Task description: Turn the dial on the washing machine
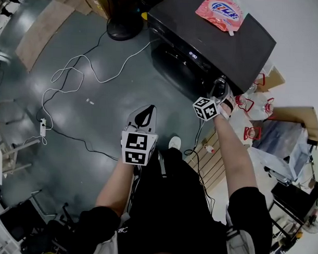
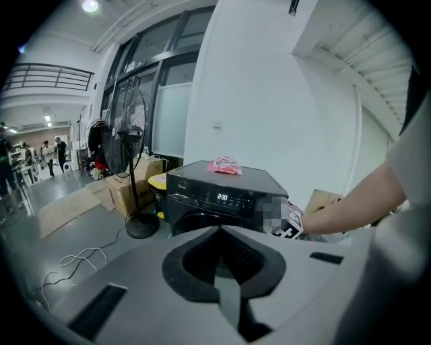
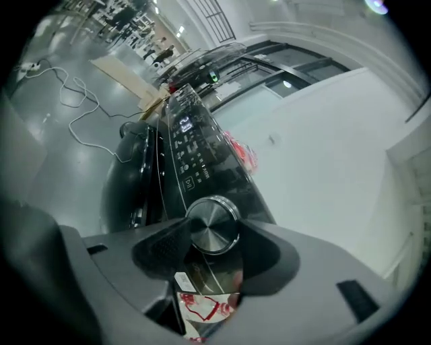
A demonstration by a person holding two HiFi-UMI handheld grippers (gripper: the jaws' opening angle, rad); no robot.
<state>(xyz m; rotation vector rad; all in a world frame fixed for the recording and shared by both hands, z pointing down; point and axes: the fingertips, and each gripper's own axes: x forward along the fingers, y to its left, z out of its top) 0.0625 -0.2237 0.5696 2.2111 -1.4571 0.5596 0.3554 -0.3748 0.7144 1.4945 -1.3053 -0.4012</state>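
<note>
A black washing machine stands ahead of me, with a lit display on its front panel. Its silver dial sits at the panel's right end, and my right gripper is shut on it, one jaw against each side of the knob. From the head view that gripper is pressed up to the panel. My left gripper hangs lower and to the left over the floor, shut and empty. In the left gripper view it points at the washing machine from a distance.
A pink detergent bag lies on the machine's top. A fan base stands at its left, and white cables with a power strip trail over the grey floor. Clear jugs with red handles sit at its right.
</note>
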